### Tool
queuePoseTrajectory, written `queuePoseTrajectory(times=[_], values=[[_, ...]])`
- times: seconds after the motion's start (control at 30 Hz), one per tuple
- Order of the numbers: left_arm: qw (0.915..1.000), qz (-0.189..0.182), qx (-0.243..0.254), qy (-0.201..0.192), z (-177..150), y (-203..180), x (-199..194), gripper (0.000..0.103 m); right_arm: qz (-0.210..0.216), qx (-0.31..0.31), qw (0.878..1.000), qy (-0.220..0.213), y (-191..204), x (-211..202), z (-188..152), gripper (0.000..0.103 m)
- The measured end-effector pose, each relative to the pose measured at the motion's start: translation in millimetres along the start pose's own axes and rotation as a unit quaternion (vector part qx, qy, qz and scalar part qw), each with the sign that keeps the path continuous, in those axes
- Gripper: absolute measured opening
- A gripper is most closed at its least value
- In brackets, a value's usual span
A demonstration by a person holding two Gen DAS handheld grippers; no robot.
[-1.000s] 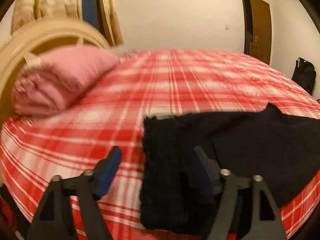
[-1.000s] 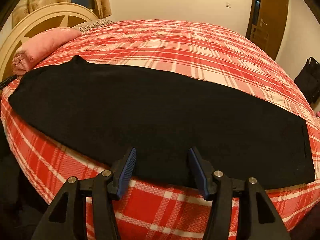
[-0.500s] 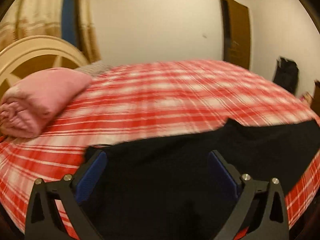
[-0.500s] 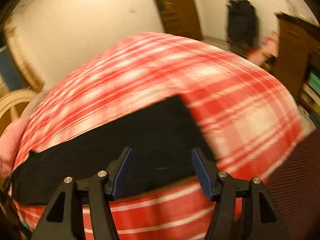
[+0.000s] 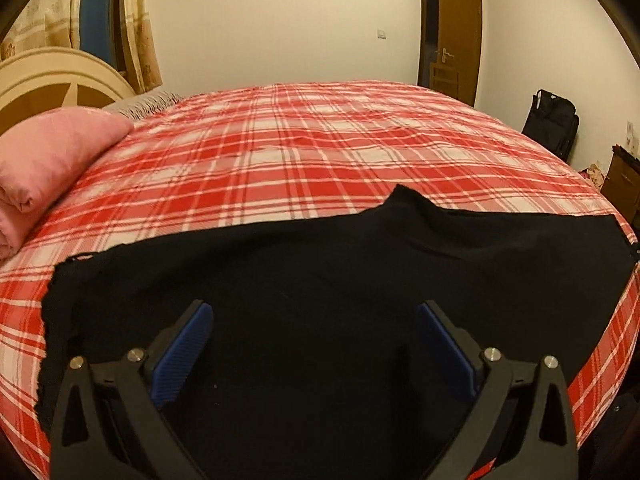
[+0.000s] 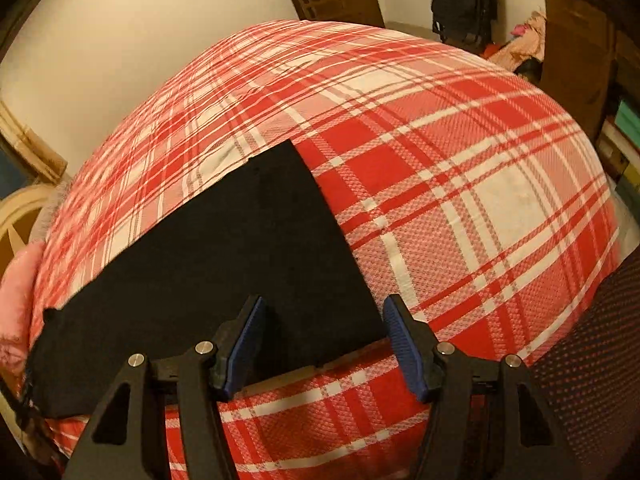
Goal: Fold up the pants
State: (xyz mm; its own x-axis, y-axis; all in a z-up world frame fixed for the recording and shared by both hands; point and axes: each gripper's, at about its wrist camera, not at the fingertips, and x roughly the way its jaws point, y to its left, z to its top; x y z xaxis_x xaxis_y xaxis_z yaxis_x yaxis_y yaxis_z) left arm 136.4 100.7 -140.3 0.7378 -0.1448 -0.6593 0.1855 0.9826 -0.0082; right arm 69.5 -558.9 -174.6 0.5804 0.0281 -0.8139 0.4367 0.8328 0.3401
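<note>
a red-and-white plaid bedcover (image 5: 304,152) is covering the bed and carrying the work. a rolled pink blanket (image 5: 48,160) is lying at 9 o'clock in the left wrist view, against a cream arched headboard (image 5: 60,76). curtains (image 5: 136,20) are hanging at 11 o'clock, a brown door (image 5: 456,36) is standing at 1 o'clock, and a black bag (image 5: 554,120) is leaning on the wall at 2 o'clock. nothing is lying on top of the garment or between it and either tool.

the black pants (image 5: 320,280) are lying flat along the near edge of the bed, stretching from 9 o'clock to 3 o'clock in the left wrist view. the left gripper (image 5: 314,316) is hovering over the middle of the cloth with its jaws spread wide and pinching nothing. in the right wrist view the right gripper (image 6: 324,322) is sitting with its jaws parted, and the squared end of the pants (image 6: 224,248) is showing between them toward 12 o'clock; whether the blue pads are touching the cloth cannot be told.

the pants are looking matte, dark and soft, with one straight cut end and a small peak on the far edge. the bedcover is showing a fine woven grain. the pads are ribbed blue on black rigid fingers
</note>
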Motion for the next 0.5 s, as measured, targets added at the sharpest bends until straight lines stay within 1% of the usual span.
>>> queuePoseTrajectory(times=[0.07, 0.1, 0.13, 0.17, 0.23, 0.33, 0.4, 0.43, 0.5], values=[[1.0000, -0.001, 0.001, 0.003, -0.2, -1.1, 0.2, 0.103, 0.012, 0.014, 1.000, 0.002, -4.3, 0.8, 1.0, 0.062], [1.0000, -0.001, 0.002, 0.004, 0.0, -1.8, 0.1, 0.103, 0.004, 0.009, 1.000, 0.003, -3.4, 0.2, 0.8, 0.058], [1.0000, -0.003, 0.002, 0.005, 0.3, -2.2, 0.3, 0.103, -0.006, 0.002, 1.000, 0.003, -1.2, -1.5, 0.6, 0.042], [1.0000, -0.006, 0.001, 0.007, 0.9, -3.0, 0.7, 0.103, 0.003, 0.002, 1.000, 0.003, -1.2, -4.5, 0.0, 0.034], [0.9999, -0.011, -0.001, 0.009, 1.9, -4.4, 1.2, 0.103, 0.019, 0.006, 1.000, 0.003, -0.2, -6.1, 0.9, 0.031], [0.9998, -0.015, -0.005, 0.012, 3.8, -8.2, 0.6, 0.103, 0.036, 0.009, 0.999, -0.022, 3.0, -14.9, 0.4, 0.028], [0.9996, -0.026, -0.007, 0.011, 6.2, -13.2, -1.0, 0.103, 0.035, -0.011, 0.998, -0.047, 15.8, -25.4, -0.2, 0.021], [0.9995, -0.030, -0.007, 0.011, 7.0, -15.2, -1.9, 0.103, 0.038, -0.033, 0.997, -0.062, 30.2, -34.2, -1.4, 0.015], [0.9989, -0.046, -0.003, 0.010, 9.6, -23.0, -5.3, 0.103, 0.038, -0.079, 0.993, -0.080, 60.3, -49.1, -5.2, 0.013]])
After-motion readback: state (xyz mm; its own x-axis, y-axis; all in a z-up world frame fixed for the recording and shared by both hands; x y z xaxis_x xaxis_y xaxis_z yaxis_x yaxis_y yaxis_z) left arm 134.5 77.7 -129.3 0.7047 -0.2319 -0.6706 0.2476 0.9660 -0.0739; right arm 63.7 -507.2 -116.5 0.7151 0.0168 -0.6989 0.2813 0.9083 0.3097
